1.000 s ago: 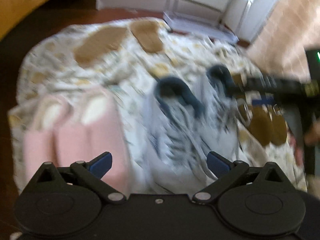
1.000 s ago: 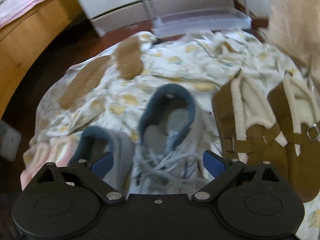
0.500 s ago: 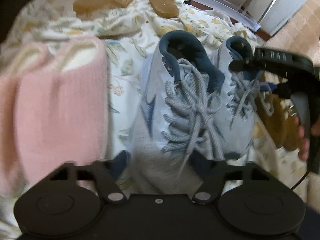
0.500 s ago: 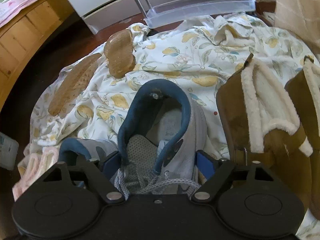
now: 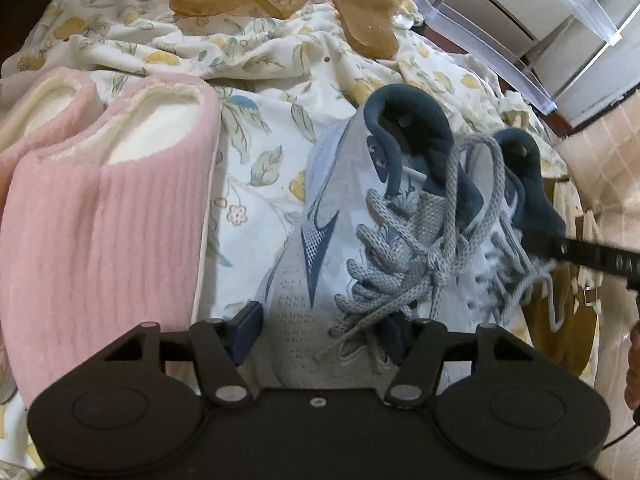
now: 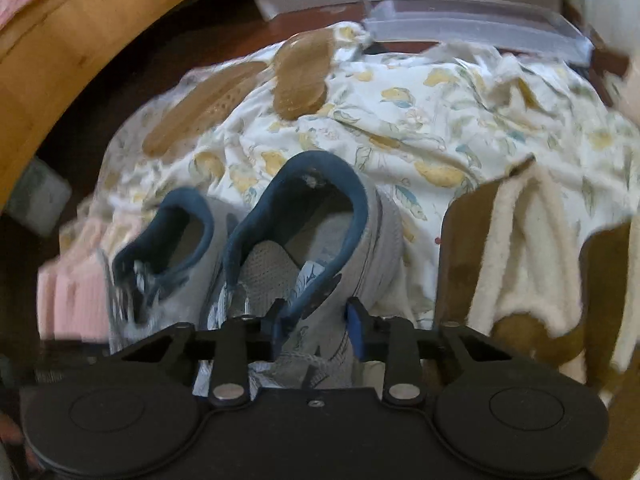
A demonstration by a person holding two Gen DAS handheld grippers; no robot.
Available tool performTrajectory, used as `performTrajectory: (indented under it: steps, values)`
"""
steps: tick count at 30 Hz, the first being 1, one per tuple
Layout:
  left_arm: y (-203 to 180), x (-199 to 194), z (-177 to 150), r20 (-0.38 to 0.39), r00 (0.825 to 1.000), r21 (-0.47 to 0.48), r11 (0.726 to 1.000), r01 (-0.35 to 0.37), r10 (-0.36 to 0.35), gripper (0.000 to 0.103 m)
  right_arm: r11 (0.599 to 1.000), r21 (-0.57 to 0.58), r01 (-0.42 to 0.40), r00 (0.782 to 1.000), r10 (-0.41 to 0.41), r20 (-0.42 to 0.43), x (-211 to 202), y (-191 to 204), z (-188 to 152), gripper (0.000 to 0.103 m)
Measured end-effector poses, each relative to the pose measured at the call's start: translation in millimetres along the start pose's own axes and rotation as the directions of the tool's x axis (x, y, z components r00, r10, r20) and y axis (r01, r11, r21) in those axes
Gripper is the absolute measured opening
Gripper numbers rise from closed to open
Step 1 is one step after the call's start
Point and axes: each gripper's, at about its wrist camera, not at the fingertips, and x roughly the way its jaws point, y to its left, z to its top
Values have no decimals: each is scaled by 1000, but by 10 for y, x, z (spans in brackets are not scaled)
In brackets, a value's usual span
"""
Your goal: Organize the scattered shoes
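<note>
Two grey sneakers with dark blue collars lie side by side on a floral sheet. My left gripper (image 5: 324, 326) is shut on the toe of the left grey sneaker (image 5: 316, 240). My right gripper (image 6: 316, 326) is shut on the side wall of the right grey sneaker (image 6: 320, 248); the left sneaker (image 6: 168, 248) lies beside it. The right sneaker (image 5: 516, 200) and the right gripper's black finger show at the right of the left wrist view.
Pink slippers (image 5: 100, 208) lie left of the sneakers. Brown fleece-lined boots (image 6: 520, 256) stand to the right. Two tan slippers (image 6: 300, 76) lie sole-up at the sheet's far end. A clear plastic rack (image 6: 472, 28) and white cabinet stand behind; a wooden bed frame (image 6: 80, 40) is at left.
Both grippers moved down and forward onto the sneakers and closed: the left on the left sneaker's toe, the right on the right sneaker's side wall.
</note>
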Motion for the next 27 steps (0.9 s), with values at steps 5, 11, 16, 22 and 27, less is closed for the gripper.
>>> performTrajectory:
  steps: [5,11,16,22,27]
  values:
    - [-5,34,19,2,1000,-6,1000,-5,5,61,997,-74,-12,999,10,-37,31,38,88,32]
    - [-22,11,5,8,1000,-10,1000,-8,8,61,995,-99,-26,999,23,-36,65,128,186,33]
    - [-19,23,1,7,1000,-12,1000,-11,11,61,985,-175,1,999,-8,-40,67,278,214,33]
    - [-111,-131,-34,14,1000,66,998,-4,3,62,984,-152,92,995,-95,-15,81,263,101,36]
    - [-132,-452,6,89,996,141,989,-35,23,81,983,-114,145,989,-142,35,-8,333,-9,54]
